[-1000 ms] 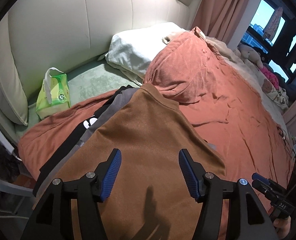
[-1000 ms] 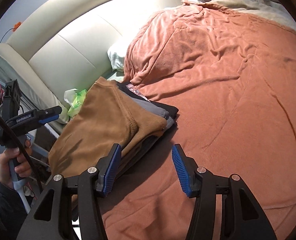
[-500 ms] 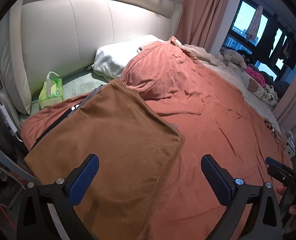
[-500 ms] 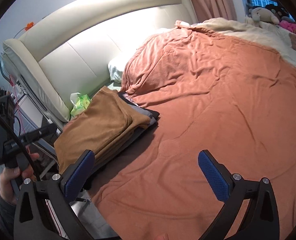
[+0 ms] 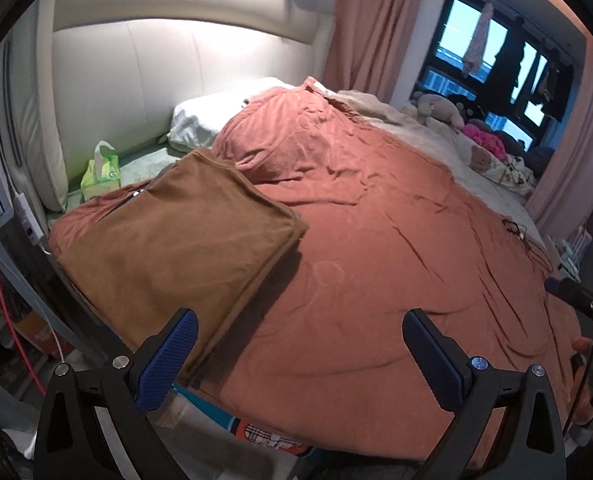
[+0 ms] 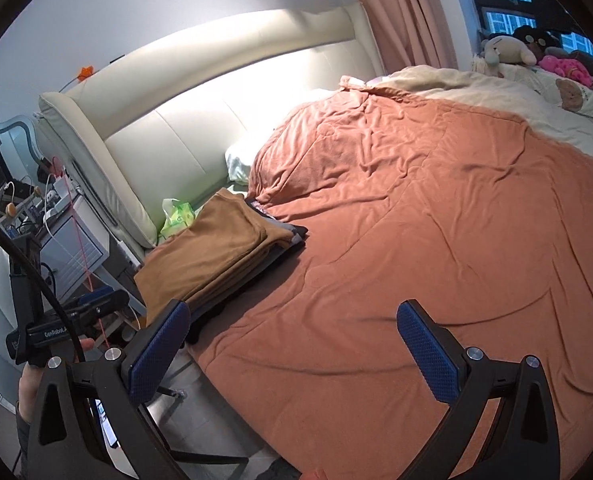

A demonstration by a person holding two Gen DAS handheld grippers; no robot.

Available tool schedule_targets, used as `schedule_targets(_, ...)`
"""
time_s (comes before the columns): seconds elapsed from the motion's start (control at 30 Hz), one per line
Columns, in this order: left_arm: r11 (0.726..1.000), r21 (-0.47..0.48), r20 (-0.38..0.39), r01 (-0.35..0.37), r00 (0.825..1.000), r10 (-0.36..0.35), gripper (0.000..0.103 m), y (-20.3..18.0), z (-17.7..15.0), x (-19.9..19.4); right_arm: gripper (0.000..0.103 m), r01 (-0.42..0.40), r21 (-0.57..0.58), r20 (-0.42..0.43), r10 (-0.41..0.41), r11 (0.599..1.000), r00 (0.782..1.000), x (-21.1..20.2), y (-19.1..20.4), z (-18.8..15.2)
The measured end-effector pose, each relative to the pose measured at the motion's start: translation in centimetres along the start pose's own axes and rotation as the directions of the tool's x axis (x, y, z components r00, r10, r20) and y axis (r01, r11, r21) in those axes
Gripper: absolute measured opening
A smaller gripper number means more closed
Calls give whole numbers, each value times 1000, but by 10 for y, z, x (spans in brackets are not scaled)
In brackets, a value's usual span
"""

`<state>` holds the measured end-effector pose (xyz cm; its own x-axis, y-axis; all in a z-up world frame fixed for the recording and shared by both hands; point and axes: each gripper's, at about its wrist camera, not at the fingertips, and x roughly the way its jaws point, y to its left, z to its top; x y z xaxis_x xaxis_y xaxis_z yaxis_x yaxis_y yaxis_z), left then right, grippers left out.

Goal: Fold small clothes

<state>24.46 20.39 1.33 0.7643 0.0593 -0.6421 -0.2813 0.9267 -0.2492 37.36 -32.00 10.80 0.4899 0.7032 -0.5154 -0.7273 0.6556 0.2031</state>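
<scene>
A folded brown garment [image 5: 180,244] [image 6: 212,252] lies on top of a stack of darker folded clothes [image 6: 292,234] at the bed's near left corner. My left gripper [image 5: 302,354] hangs open over the bed's front edge, its left pad just short of the brown garment's near corner, with nothing between the pads. Farther back from the bed, my right gripper [image 6: 290,346] is open too and holds nothing. The left gripper [image 6: 68,322], held by a hand, shows at the left of the right wrist view.
An orange-red blanket [image 5: 396,248] [image 6: 416,216] covers the bed. A cream headboard [image 5: 168,80], a white pillow [image 5: 212,118] and a green tissue pack [image 5: 100,172] sit behind the stack. Soft toys [image 6: 508,50] line the far side by the window. A nightstand [image 6: 68,240] stands left of the bed.
Both grippers opened wide and drew back from the brown garment, away from the stack and upward. The garment now lies flat on the stack, and more of the bed and room is in view.
</scene>
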Motion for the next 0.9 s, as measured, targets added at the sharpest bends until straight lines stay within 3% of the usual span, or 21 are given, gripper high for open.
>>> schedule_targets(0.47, 991, 130, 59, 13, 998, -21, 103, -65, -49, -62, 103, 74, -6, 114, -72, 997, 991, -108, 3, -66)
schedule_targets(0.9, 980, 194, 124, 48, 990, -73, 103, -111, -90, -109, 103, 178, 1, 193, -174, 984, 966, -189, 23, -123)
